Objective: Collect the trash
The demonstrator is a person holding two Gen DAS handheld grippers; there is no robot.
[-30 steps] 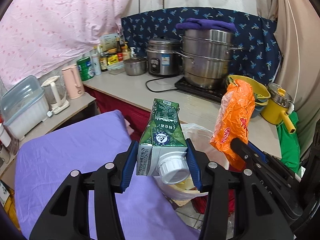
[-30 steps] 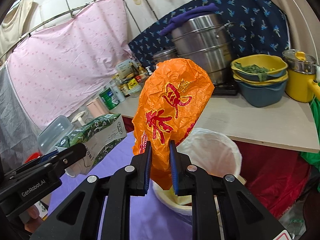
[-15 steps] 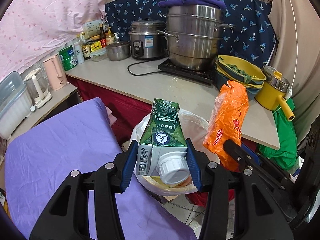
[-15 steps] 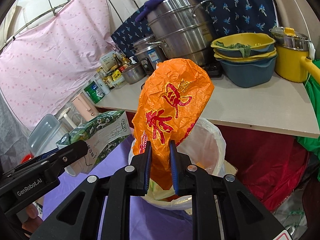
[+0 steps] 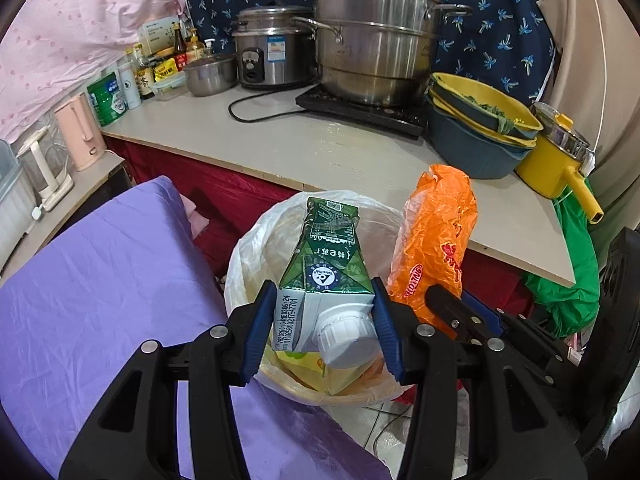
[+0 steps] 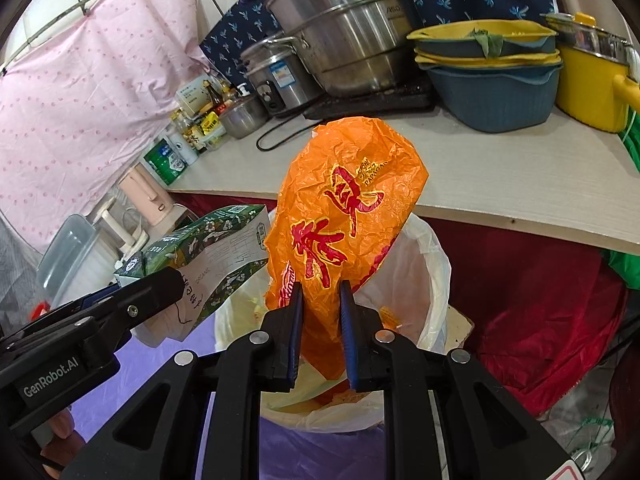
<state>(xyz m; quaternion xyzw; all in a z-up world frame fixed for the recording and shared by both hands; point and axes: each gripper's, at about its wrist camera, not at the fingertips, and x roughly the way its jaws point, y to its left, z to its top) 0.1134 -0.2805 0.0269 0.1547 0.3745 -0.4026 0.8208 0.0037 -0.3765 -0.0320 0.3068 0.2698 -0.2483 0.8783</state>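
My left gripper (image 5: 325,322) is shut on a green and white milk carton (image 5: 326,276) with a white screw cap, held over the open trash bin (image 5: 256,248). My right gripper (image 6: 320,326) is shut on a crumpled orange plastic bag (image 6: 348,216) with red characters, also held over the bin (image 6: 434,280). The bin is lined with a white plastic bag and holds yellowish scraps. The carton also shows in the right wrist view (image 6: 216,252), left of the orange bag, and the orange bag shows in the left wrist view (image 5: 438,236).
A beige counter (image 5: 320,148) stands just behind the bin with steel pots (image 5: 376,40), a rice cooker (image 5: 272,56), stacked yellow and blue basins (image 5: 476,136) and a yellow pot (image 5: 556,160). A purple cloth (image 5: 92,292) covers the surface at left. Red cloth (image 6: 532,308) hangs below the counter.
Both grippers have tilted down and moved closer to the bin, each still holding its item. The bin's opening now lies directly under the carton and the orange bag.
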